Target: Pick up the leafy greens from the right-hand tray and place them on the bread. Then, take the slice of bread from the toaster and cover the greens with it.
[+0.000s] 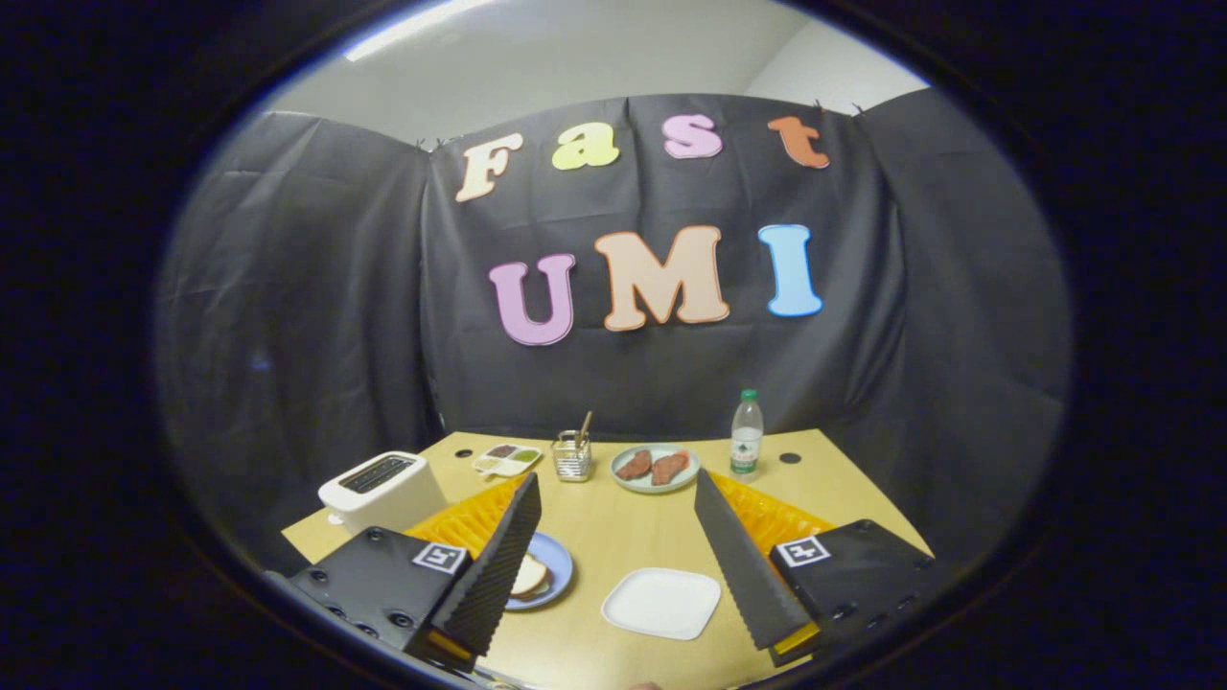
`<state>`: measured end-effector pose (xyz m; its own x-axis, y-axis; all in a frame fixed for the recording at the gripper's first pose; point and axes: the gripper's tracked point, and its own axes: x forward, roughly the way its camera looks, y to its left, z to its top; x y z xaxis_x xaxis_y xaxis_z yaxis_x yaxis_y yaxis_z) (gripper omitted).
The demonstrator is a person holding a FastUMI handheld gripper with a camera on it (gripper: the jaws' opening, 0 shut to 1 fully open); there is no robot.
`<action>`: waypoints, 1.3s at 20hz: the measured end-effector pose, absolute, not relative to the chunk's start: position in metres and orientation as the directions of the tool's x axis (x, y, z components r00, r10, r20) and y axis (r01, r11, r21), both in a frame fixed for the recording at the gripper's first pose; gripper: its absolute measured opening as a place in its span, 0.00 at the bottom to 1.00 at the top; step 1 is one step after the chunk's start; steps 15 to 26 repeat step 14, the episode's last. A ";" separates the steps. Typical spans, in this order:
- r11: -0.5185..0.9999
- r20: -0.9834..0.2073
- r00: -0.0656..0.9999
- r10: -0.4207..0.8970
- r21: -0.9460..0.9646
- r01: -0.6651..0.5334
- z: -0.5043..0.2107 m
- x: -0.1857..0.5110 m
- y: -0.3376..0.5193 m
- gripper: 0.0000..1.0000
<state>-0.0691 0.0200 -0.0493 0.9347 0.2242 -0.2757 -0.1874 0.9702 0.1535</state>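
The hand-held gripper (613, 551) hovers spread wide, empty, above the tabletop (613, 522). Between its fingers lies a white tray (661, 603); bread (527, 577) on a blue plate (559, 565) sits left. Farther left, the toaster (381, 490). Any greens are too small to make out.

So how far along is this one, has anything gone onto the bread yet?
Nothing looks done. The bread lies on the blue plate, partly hidden by a finger, with no greens visible on it. The gripper is open and holds nothing, above the table near the white plate. Left: fetch the greens, then the slice from the toaster.
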 end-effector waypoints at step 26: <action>0.998 -0.096 0.993 0.063 0.036 -0.060 -0.005 -0.070 -0.016 1.00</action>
